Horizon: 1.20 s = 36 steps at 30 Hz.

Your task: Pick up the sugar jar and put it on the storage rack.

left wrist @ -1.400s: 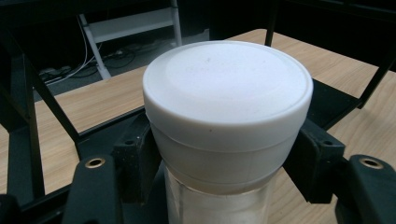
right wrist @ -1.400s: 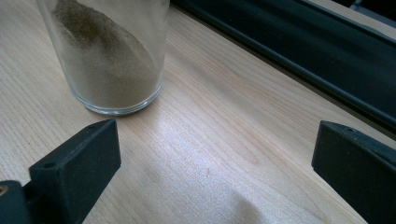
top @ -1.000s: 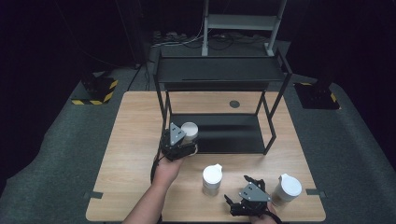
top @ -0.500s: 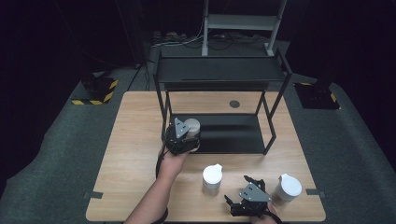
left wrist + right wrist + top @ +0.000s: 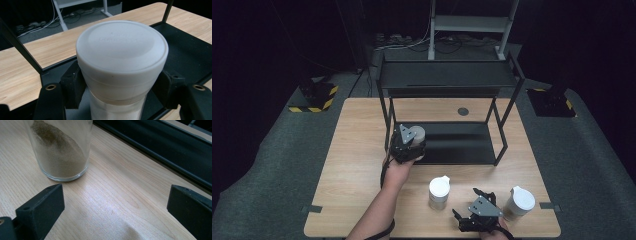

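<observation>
Jar (image 5: 122, 65), white lid, glass body, is held upright in the left gripper (image 5: 408, 145), jaws clamped on the body just under the lid. The long axis is vertical. In the high view it is seen at the front left corner of the black rack (image 5: 447, 80), over the edge of the lower shelf (image 5: 462, 145). From the left gripper view the shelf lies straight ahead and below the jar, so the coming move is judged to be forward and down onto that shelf; whether the base already touches the shelf cannot be told.

The right gripper (image 5: 479, 212) rests low on the table (image 5: 357, 150) near the front edge, jaws wide apart, nothing between them. It sits between the other two jars: second jar (image 5: 438, 192) to its left, third jar (image 5: 518, 202) just to its right. In the right gripper view a glass base with brownish powder is seen just ahead of the left jaw.

The right hand is nearer to both loose jars; the left hand is nearer to the rack.

Count: three jars, one held, two on the table. Two grippers. One rack, two shelves.
</observation>
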Available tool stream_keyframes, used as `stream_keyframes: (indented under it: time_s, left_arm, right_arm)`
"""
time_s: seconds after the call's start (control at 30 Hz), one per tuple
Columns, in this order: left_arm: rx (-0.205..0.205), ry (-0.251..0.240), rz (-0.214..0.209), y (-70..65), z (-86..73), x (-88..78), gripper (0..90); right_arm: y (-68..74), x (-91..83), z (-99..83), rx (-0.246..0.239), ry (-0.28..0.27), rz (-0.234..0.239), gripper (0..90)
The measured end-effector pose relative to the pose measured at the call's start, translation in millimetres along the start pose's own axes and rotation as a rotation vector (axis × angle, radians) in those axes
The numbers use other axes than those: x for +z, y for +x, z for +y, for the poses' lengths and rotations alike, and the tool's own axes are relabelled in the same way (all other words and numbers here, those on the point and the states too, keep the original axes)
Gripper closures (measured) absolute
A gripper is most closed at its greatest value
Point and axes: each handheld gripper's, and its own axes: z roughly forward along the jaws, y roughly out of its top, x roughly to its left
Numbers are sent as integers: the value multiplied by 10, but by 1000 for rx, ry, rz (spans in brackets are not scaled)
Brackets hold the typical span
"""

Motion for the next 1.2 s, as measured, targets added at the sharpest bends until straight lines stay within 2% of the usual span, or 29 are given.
stream_keyframes:
  time_s: [0.43,0.7,0.97,1.2]
  left_arm:
    - [1,19,7,19,18,66,342]
    - [-11,15,11,-11,34,118,342]
    - [-10,16,13,-13,30,115,341]
    - [7,10,17,-16,-4,89,338]
  right_arm:
    - [-1,-2,-1,1,-2,1,5]
    - [-3,-4,-2,0,-3,2,5]
    - [-4,-3,-1,0,-2,4,5]
    - [4,2,1,-6,1,2,5]
